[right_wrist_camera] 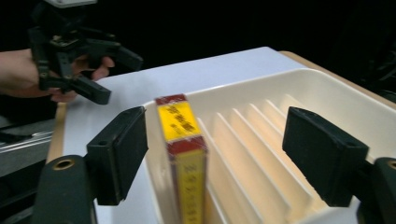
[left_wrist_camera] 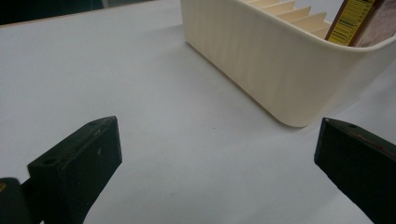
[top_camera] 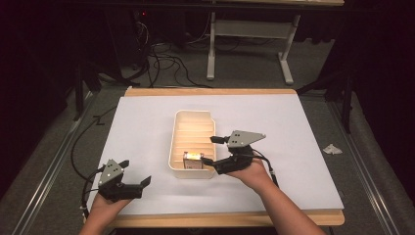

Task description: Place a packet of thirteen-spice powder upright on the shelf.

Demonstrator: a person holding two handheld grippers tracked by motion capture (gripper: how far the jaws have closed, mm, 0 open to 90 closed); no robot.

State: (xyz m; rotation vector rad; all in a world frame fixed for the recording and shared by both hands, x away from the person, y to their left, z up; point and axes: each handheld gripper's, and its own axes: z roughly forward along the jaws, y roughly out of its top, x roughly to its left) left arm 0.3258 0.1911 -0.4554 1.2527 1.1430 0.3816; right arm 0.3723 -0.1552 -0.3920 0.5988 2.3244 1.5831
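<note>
A: Nearest, at seven o'clock on the white-covered worktop, what sits there?

B: The left gripper, matte black fingers spread wide, holding nothing, smooth bare sheet between them.

A: And further in?

B: At five o'clock the right gripper reaches to the near end of the tray, fingers wide and apart from the box, one either side of it.

A: The tray itself?

B: Cream plastic, rounded corners, ribbed outer wall, thin dividers inside. A glossy yellow-and-red box stands upright in the nearest slot against the end wall; the slots beyond are free.

A: Surroundings?

B: Open sheet on all sides. At twelve o'clock, past the wooden edge, cables and white table legs on the floor.
</note>
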